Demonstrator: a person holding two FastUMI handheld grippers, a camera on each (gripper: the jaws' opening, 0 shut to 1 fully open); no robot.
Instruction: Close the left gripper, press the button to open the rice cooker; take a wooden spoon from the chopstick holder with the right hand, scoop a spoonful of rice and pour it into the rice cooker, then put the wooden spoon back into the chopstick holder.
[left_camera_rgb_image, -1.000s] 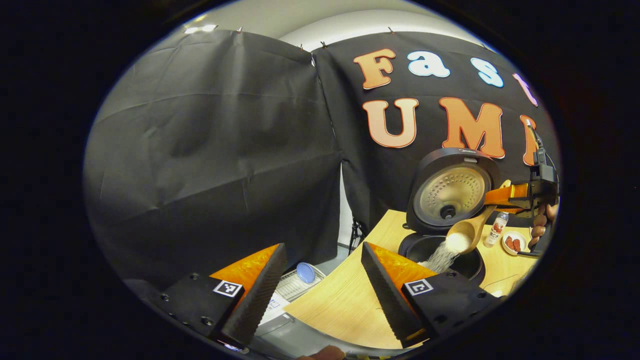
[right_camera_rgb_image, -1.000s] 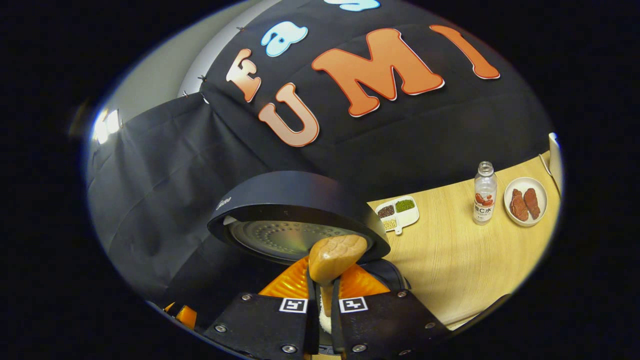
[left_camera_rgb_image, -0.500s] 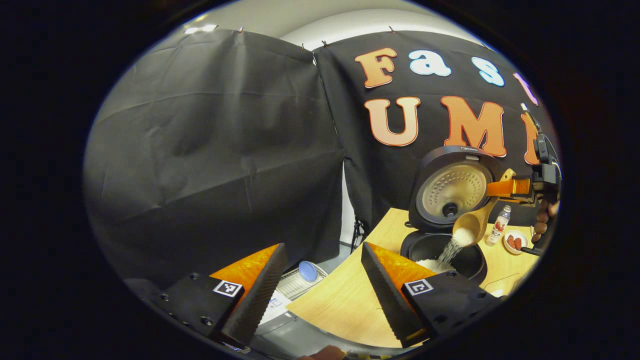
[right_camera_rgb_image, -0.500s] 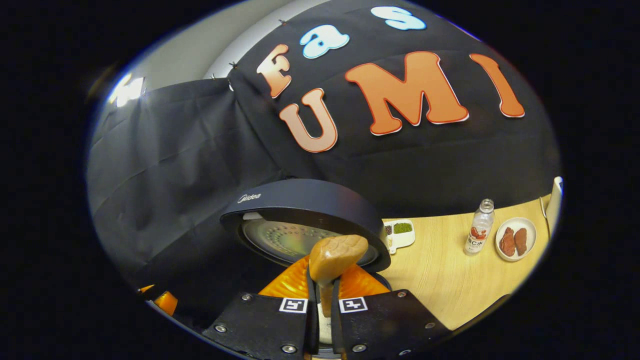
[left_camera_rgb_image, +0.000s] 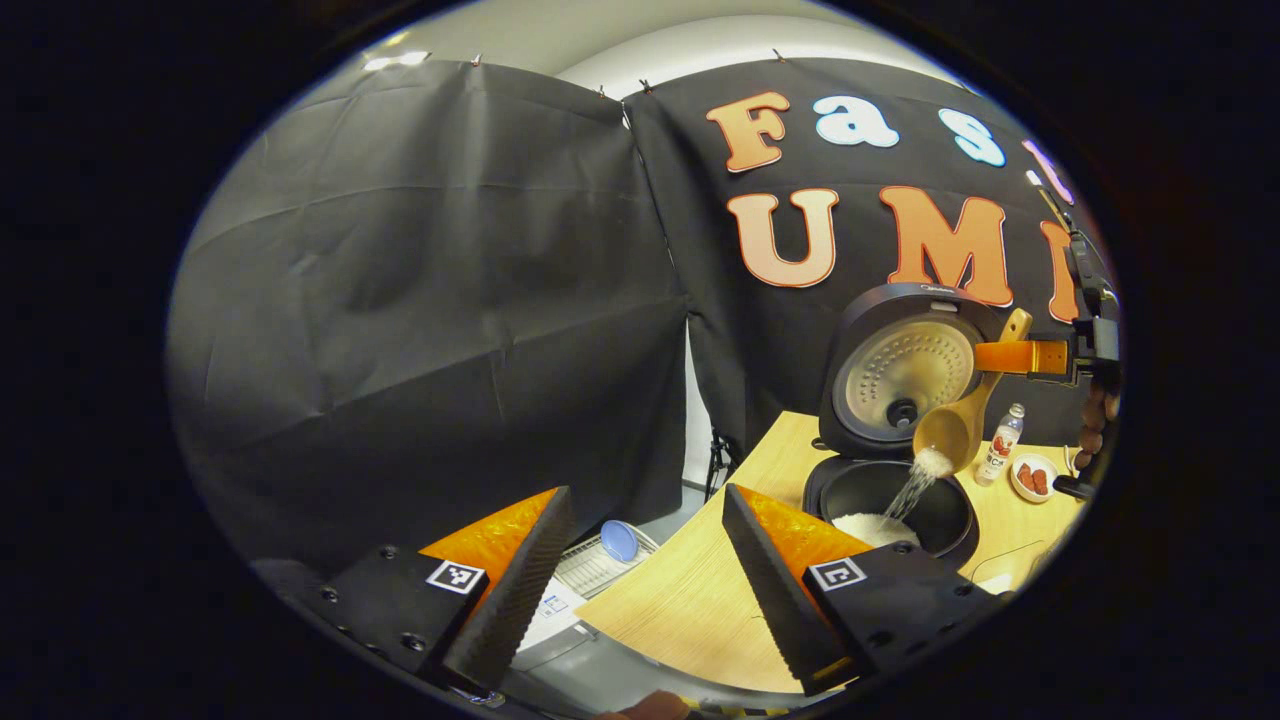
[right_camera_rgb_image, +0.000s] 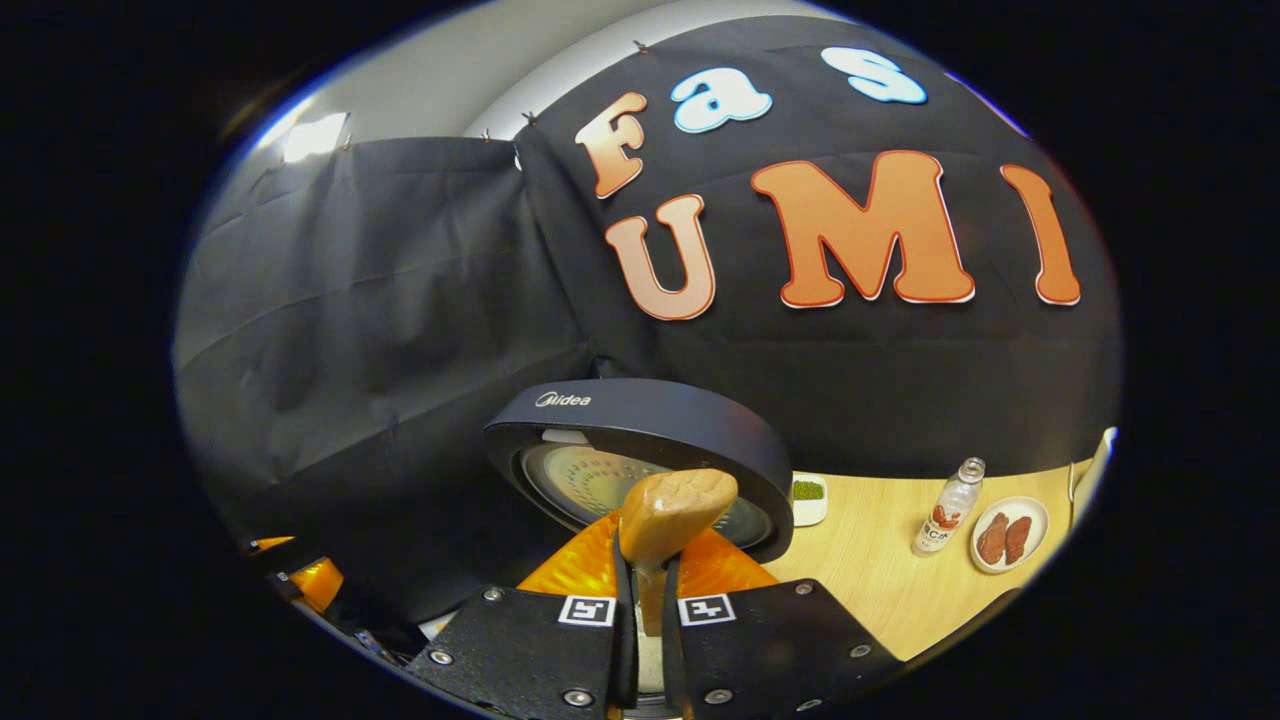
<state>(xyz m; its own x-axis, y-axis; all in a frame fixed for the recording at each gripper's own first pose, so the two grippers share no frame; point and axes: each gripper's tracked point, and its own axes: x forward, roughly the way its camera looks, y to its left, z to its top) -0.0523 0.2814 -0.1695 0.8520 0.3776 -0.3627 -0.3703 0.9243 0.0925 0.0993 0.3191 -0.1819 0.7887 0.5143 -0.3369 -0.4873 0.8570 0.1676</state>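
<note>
The right gripper (right_camera_rgb_image: 648, 640) was clamped narrow on the handle of the wooden spoon (right_camera_rgb_image: 676, 512), whose butt end stood up just above its fingers. In the left gripper view the spoon's bowl tipped down over the open rice cooker (left_camera_rgb_image: 892, 500), and a stream of rice (left_camera_rgb_image: 908, 492) fell into the pot. The spoon looked light, stiff and smooth, best gripped mid-handle as it was, so it would likely not twist. The left gripper (left_camera_rgb_image: 645, 580) hung off the table (left_camera_rgb_image: 690, 600) edge, jaws wide and empty. The chopstick holder was out of sight; how much rice remained in the bowl was hard to judge
</note>
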